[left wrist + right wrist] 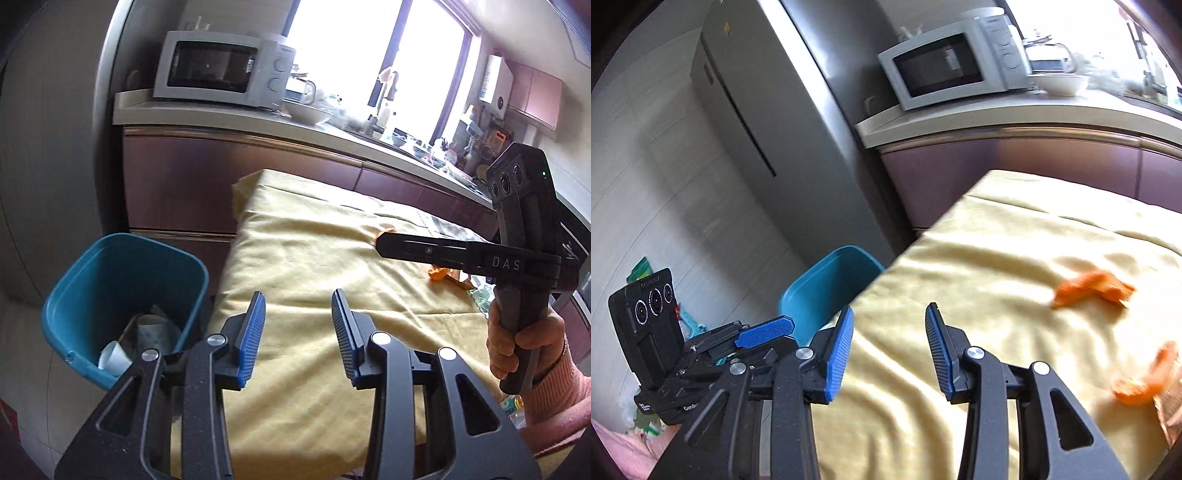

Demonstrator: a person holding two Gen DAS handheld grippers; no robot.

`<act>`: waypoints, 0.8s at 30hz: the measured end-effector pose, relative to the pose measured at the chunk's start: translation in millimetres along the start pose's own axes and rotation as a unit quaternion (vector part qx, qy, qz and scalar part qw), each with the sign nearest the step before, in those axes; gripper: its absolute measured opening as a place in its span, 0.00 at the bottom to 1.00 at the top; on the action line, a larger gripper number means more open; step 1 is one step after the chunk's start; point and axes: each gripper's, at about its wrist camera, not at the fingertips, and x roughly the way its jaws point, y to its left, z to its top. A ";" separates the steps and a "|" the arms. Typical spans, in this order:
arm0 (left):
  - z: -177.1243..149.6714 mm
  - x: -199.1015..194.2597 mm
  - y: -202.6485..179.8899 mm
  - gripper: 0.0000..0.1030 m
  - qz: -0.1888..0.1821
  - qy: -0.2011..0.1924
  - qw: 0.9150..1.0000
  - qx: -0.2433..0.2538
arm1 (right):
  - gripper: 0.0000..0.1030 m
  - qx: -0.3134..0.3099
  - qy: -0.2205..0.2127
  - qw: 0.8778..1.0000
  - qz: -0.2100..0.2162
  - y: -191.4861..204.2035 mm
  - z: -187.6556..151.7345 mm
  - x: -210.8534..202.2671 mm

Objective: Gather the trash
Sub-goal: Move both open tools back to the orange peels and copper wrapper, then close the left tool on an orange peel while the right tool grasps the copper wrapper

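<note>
Evidently, part of the collecting has been done: in the left wrist view a white paper cup (112, 356) and some crumpled grey paper or foil (155, 328) are seen lying at the bottom of the teal plastic waste bin (66, 317), which stands on the floor at about eight o'clock, just beside the corner of the table draped in a pale yellow cloth (314, 258). The left gripper (298, 332) is held over the cloth with its blue-padded jaws parted to a moderate gap, and nothing is caught between them. The right gripper (889, 347) is likewise shown partly open and empty, poised above the cloth near the table's edge, with the bin's rim at about ten o'clock from it. What is left can be read from the right wrist view: one piece of orange peel (1093, 286) lies on the cloth at about two o'clock, and a second curled piece of peel (1145, 380) lies at about three o'clock, beside a brownish wrapper at the frame's edge (too blurred to be identified). Further scraps are glimpsed behind the right hand (524, 339) in the left wrist view, though they cannot be made out. The task is therefore judged roughly midway, with at least the peels still to be gathered.
</note>
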 end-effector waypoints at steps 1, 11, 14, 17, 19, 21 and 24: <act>0.6 4.8 -9.5 0.36 -0.008 0.004 1.000 0.008 | 0.38 0.004 -0.006 1.000 -0.012 -5.9 -4.5 -8.7; 3.2 55.2 -97.3 0.36 -0.081 0.042 0.993 0.077 | 0.38 0.075 -0.054 0.989 -0.118 -85.7 -42.6 -95.8; 8.1 71.7 -119.8 0.38 -0.100 0.053 0.989 0.092 | 0.39 0.097 -0.067 0.982 -0.149 -112.0 -47.1 -115.0; 13.7 89.2 -141.4 0.38 -0.114 0.062 0.986 0.106 | 0.42 0.113 -0.077 0.975 -0.175 -135.3 -51.2 -129.7; 16.2 100.5 -154.4 0.38 -0.121 0.067 0.984 0.114 | 0.44 0.123 -0.077 0.972 -0.184 -149.1 -51.4 -133.3; 17.8 112.6 -166.5 0.38 -0.125 0.076 0.982 0.119 | 0.45 0.131 -0.075 0.969 -0.195 -161.6 -51.7 -134.2; 19.5 131.7 -181.2 0.38 -0.126 0.090 0.980 0.125 | 0.49 0.145 -0.064 0.968 -0.192 -178.3 -52.2 -130.6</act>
